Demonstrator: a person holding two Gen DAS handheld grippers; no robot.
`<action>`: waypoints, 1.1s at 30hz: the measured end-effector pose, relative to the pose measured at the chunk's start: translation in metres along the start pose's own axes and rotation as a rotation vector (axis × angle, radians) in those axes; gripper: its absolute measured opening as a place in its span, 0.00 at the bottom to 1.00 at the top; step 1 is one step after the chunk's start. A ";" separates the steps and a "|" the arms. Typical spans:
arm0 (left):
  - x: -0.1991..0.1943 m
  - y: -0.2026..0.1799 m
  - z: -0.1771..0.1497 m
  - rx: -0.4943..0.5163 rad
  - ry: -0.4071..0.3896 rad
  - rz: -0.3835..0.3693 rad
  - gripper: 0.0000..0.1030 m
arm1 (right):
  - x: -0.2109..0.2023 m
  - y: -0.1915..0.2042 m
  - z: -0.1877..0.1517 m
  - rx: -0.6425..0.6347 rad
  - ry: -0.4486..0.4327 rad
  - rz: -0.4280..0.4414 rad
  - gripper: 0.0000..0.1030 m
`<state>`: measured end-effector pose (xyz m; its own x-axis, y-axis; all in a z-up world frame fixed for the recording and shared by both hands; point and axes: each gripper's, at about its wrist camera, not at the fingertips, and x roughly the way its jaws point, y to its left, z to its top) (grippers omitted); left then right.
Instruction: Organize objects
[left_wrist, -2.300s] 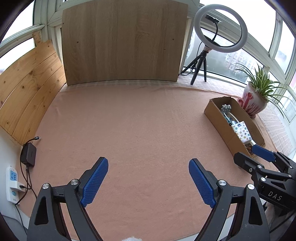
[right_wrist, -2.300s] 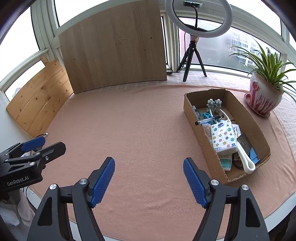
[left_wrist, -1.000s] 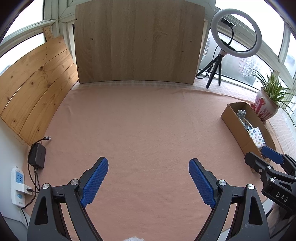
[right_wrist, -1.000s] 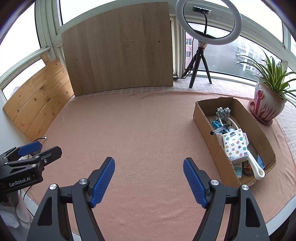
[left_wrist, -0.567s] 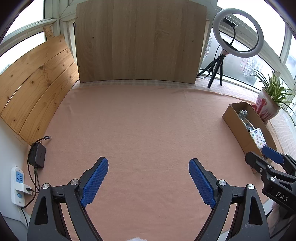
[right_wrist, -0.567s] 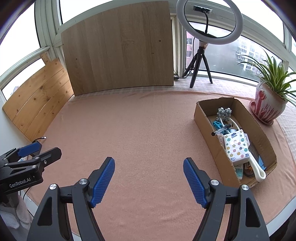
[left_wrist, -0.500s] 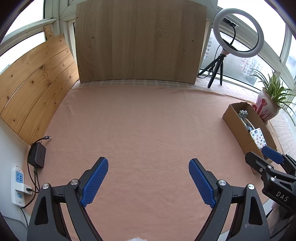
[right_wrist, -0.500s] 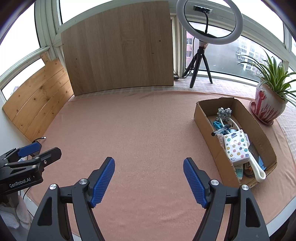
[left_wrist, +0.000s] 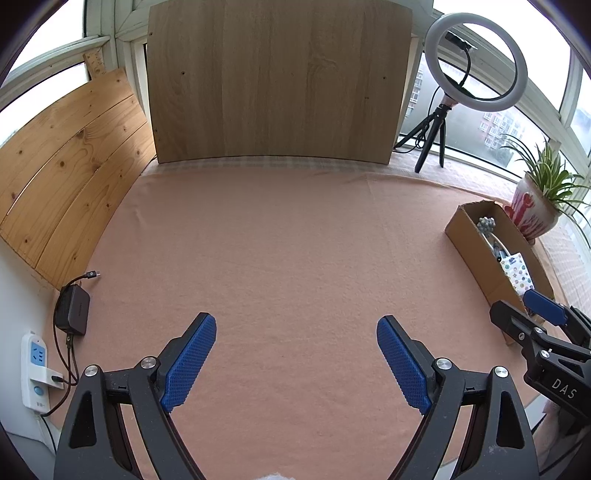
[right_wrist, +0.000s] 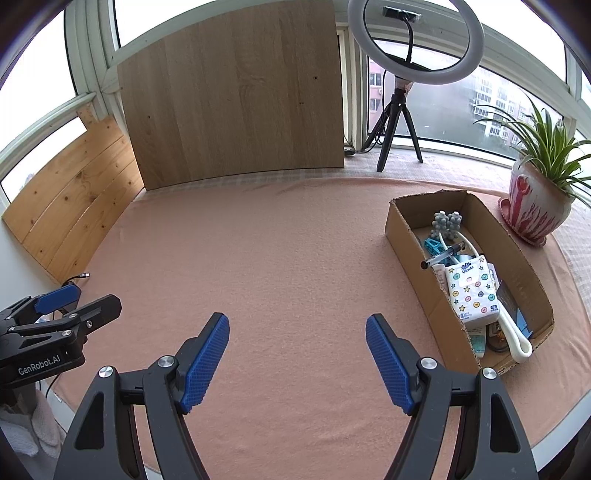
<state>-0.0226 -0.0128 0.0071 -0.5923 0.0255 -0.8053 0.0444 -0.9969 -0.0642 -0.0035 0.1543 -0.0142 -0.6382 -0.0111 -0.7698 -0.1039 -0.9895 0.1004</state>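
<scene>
We see the cardboard box (right_wrist: 517, 258) at the right of the right wrist view, resting on the pink cloth (right_wrist: 280, 258) that covers the table. Inside it lie a star-patterned tissue pack (right_wrist: 471, 291), a grey knobbly massager (right_wrist: 447, 221) at the far end, a dark pen (right_wrist: 441, 256) and a white curved handle (right_wrist: 515, 332) near the front corner (the smaller bits beneath are too jumbled to name). In the left wrist view the same box (left_wrist: 476, 251) sits at the right edge.

Our right gripper (right_wrist: 297, 356) fills the lower middle of its frame, blue pads spread wide and holding nothing, above bare cloth left of the box. Our left gripper (left_wrist: 295, 362) is likewise spread and empty.

Beyond the box stands a potted plant (right_wrist: 535, 206); a ring light (right_wrist: 415, 40) and a wooden board (right_wrist: 232, 99) occupy the top.
</scene>
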 end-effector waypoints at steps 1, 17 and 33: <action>0.000 0.000 0.000 0.001 0.001 0.000 0.88 | 0.000 0.000 0.000 0.001 0.000 0.000 0.71; 0.005 0.002 0.000 0.008 0.008 -0.003 0.88 | 0.002 0.000 0.000 0.003 0.004 0.002 0.71; 0.008 0.001 0.000 0.009 0.013 -0.004 0.88 | 0.006 -0.001 -0.001 0.004 0.011 -0.002 0.71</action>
<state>-0.0267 -0.0141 0.0006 -0.5823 0.0301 -0.8124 0.0348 -0.9975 -0.0618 -0.0069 0.1555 -0.0196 -0.6296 -0.0107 -0.7768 -0.1080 -0.9890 0.1011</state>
